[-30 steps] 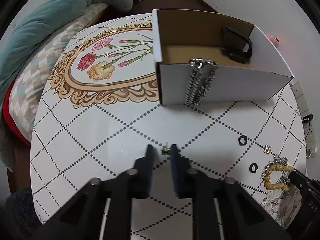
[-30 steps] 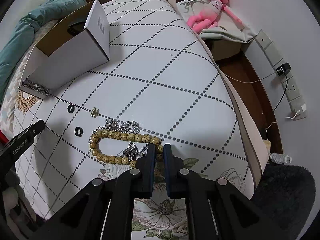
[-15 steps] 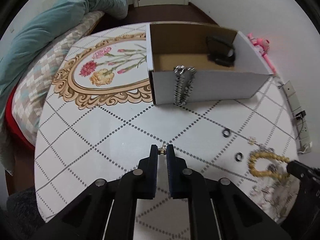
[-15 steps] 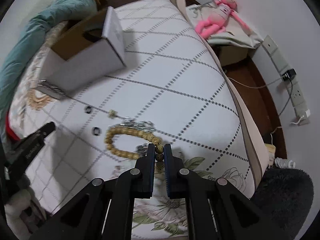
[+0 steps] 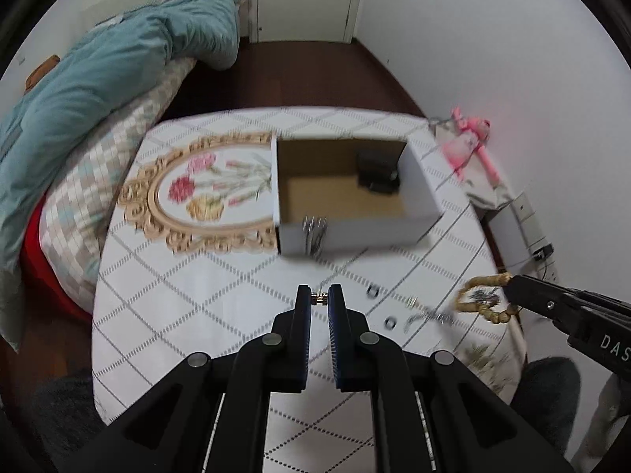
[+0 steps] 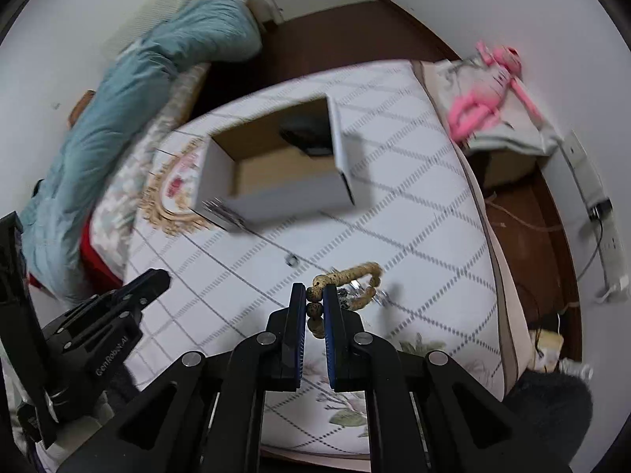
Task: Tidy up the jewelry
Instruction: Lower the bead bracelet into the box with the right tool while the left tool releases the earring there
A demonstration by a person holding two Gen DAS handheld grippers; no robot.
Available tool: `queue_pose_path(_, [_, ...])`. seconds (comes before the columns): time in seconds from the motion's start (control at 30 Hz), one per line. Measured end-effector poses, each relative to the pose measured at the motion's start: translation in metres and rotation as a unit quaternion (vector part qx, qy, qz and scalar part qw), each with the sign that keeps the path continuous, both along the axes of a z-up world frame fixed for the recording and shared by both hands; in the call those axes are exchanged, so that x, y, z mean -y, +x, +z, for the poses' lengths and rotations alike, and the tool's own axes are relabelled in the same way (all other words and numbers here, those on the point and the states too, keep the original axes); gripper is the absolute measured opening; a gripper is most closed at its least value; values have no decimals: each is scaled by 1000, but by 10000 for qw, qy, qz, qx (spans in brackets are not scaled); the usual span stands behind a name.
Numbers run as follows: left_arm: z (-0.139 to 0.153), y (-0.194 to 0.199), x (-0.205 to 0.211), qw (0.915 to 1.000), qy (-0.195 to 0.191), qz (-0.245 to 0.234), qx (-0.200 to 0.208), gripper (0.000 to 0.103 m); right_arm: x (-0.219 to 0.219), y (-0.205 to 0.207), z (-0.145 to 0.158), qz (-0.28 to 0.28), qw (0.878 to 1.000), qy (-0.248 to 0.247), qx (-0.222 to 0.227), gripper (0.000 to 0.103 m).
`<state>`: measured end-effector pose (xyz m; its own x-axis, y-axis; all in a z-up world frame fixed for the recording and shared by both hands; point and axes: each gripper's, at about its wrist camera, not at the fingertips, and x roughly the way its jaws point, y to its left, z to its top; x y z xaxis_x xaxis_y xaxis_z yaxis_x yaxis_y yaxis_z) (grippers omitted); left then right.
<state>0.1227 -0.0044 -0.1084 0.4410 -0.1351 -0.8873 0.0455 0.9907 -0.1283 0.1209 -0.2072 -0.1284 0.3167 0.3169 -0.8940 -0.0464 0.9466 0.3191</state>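
Observation:
My left gripper [image 5: 319, 298] is shut on a tiny gold piece [image 5: 319, 298] and hovers well above the patterned table [image 5: 221, 295]. My right gripper [image 6: 314, 295] is shut on a wooden bead bracelet [image 6: 357, 274], which hangs off the table with a tangled silver piece [image 6: 355, 295] dangling from it. Beyond both stands an open white box [image 5: 374, 236] holding a black item [image 5: 376, 173]. A silver chain [image 5: 314, 234] is draped over the box's front wall. In the left wrist view the right gripper [image 5: 510, 289] and bracelet [image 5: 483, 295] show at the right.
Two small dark rings [image 5: 370, 291] [image 5: 390, 321] and silver bits [image 5: 430, 315] lie on the table. A teal duvet [image 5: 98, 90] lies left of the table. A pink plush toy [image 6: 489, 90] is at the right. A power strip [image 6: 607, 228] and cables are by the wall.
The left jaws closed on the gold piece, and both grippers rose well above the table. The bead bracelet came off the table in the right gripper.

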Motion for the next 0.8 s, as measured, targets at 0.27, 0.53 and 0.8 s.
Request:
queue_pose_path(0.27, [25,54,-4,9999,-25,28,141,6,-24,54,50,312,9985,71,440,9])
queue_pose_path(0.53, [8,106,-13,9999,1,125,-102,6,-44,119,37,420,9988,-49,243,9])
queue_pose_path(0.8, [-19,142,-17,9985,-69,126,-529,7,-48,151,-7,430,9987,70,-276,9])
